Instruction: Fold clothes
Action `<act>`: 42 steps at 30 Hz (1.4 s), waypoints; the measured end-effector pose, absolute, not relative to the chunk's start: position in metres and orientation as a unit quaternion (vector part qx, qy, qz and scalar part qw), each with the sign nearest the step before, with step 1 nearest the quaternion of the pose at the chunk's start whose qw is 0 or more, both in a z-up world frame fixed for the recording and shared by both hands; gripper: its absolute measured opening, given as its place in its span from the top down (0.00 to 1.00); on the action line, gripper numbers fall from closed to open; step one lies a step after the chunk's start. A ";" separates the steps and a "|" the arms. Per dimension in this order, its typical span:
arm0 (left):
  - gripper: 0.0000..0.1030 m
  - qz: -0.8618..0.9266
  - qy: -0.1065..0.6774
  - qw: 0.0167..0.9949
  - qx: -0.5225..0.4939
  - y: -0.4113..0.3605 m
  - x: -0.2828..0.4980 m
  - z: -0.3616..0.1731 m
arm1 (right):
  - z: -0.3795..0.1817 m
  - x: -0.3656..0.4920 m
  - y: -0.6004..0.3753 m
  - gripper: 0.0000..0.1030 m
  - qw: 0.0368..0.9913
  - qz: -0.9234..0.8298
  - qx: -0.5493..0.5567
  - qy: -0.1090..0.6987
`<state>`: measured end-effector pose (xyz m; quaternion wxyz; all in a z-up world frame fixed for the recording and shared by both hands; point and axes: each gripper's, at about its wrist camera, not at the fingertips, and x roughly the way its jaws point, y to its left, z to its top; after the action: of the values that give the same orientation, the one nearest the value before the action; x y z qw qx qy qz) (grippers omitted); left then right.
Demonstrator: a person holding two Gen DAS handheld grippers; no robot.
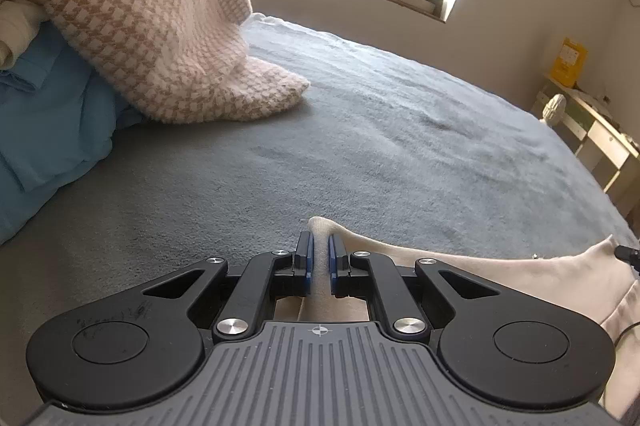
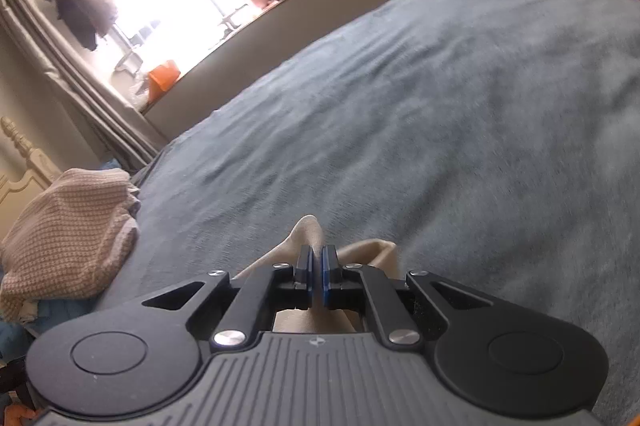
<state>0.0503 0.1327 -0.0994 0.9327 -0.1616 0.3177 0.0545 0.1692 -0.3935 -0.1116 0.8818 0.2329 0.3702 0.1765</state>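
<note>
Only beside the left gripper: a blue garment.

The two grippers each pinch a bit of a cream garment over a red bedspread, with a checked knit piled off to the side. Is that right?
Nearly. The bedspread is grey-blue, not red, as both wrist views show. The rest holds: the left gripper and right gripper each pinch the cream garment, and the checked knit is piled to the side.
</note>
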 end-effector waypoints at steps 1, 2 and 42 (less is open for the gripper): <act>0.92 0.056 0.321 0.931 -0.161 0.133 0.051 -0.101 | -0.114 0.169 -0.394 0.95 0.879 0.174 0.239 0.374; 0.89 0.057 0.325 0.930 -0.161 0.134 0.052 -0.103 | -0.117 0.170 -0.395 0.95 0.876 0.171 0.245 0.378; 0.32 -0.076 0.439 0.894 -0.045 0.088 -0.051 -0.077 | -0.052 0.061 -0.351 0.73 0.822 0.287 -0.195 0.451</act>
<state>-0.0514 0.0879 -0.0767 0.8942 -0.0449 0.4388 -0.0763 0.0608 -0.3513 -0.0517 0.8220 -0.1951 0.4515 0.2869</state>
